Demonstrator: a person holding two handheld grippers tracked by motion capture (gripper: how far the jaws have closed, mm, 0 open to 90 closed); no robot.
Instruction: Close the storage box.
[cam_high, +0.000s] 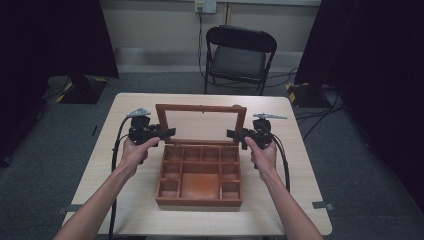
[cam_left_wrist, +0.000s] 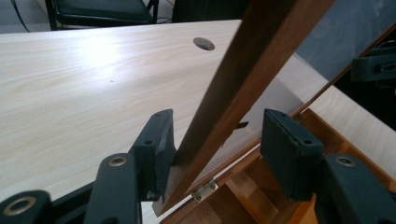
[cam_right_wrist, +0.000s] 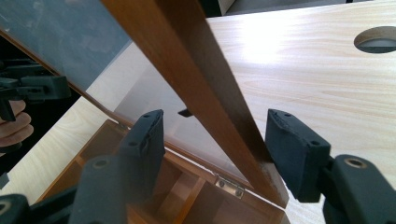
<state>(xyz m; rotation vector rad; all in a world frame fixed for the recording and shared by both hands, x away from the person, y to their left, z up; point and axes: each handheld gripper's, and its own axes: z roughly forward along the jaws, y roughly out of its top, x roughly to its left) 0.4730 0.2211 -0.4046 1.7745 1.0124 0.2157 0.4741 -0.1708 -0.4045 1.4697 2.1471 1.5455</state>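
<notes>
Table (cam_high: 295, 165) – 1 box (cam_high: 200, 200), lid (cam_high: 201, 107) up | 2 grippers – left (cam_high: 167, 133), right (cam_high: 233, 134) – agape astride lid

The right gripper (cam_right_wrist: 212, 154) has its jaws spread around the raised lid's (cam_right_wrist: 196, 79) wooden frame edge, above the compartmented box (cam_right_wrist: 187, 191) on the pale surface (cam_right_wrist: 303, 74).

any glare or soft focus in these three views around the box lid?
High view: dim, dark corners, wooden box evenly lit, lid pane see-through. Left gripper view: bright glare patch on the table; near claw soft. Right gripper view: glare on the table, lid frame blurred up close, pane reflecting grey.
</notes>
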